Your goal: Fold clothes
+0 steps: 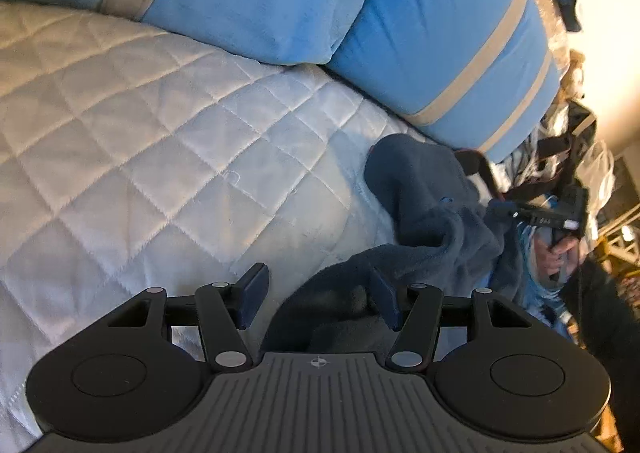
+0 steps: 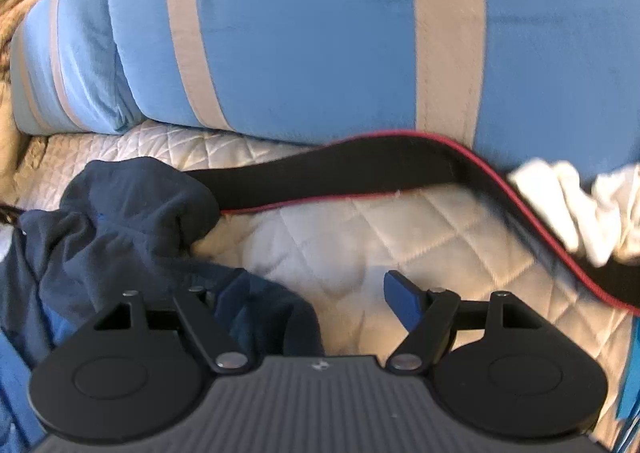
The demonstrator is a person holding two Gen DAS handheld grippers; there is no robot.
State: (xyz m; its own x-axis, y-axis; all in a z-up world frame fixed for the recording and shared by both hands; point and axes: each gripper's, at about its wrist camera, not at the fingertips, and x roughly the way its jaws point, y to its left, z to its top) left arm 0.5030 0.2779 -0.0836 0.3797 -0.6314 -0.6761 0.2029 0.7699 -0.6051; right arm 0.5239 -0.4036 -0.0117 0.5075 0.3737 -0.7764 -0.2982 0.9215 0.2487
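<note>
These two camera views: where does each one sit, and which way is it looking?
Left wrist: rides on the left gripper, looking down across the quilted bed at the dark blue garment; the person's hand with the right gripper shows at the right edge.
Right wrist: rides on the right gripper, facing the striped blue pillows; only its own fingers show.
Shared: garment, quilt, pillows.

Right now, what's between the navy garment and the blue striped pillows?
Right wrist view: bare white quilt and a black red-edged strap between navy garment and pillows.
</note>
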